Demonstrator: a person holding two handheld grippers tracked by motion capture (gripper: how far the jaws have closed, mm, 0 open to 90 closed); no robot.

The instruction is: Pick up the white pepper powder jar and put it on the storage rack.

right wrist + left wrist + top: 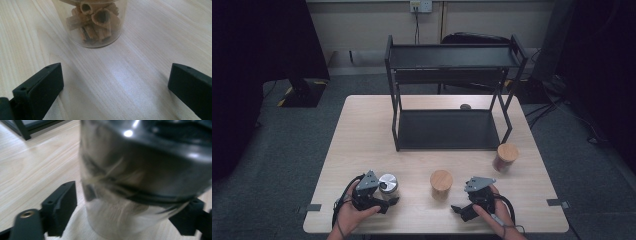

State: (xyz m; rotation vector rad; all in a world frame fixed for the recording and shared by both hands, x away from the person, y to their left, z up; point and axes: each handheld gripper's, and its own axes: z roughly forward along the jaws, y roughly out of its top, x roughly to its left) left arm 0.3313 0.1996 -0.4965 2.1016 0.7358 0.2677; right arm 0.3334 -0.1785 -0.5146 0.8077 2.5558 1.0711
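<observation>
A person's hands enter from the near edge of the pale wooden surface (pixel 362 130), each holding a black two-jaw gripper. The left gripper (pixel 388 200) sits at a glass jar with a shiny metal lid (pixel 388 183), near the front left of the surface; in the left gripper view the jar (pixel 140 182) stands between the jaws, which are apart on either side of its lower body, and whether they touch the glass cannot be told through the blur. The right gripper (pixel 458 210) rests low at the front right, its jaws spread wide over bare wood. Just ahead of it, between the two grippers, stands a jar with a round wooden lid (pixel 441 183); the right gripper view shows the clear base of this jar (pixel 96 23) filled with brown rolled sticks, apart from the jaws. A second wooden-lidded jar with reddish contents (pixel 505 157) stands farther right, beside the front right leg of a black two-tier metal rack (pixel 452 90) that occupies the far half of the surface. A small dark round object (pixel 465 106) lies behind the rack's lower shelf.
</observation>
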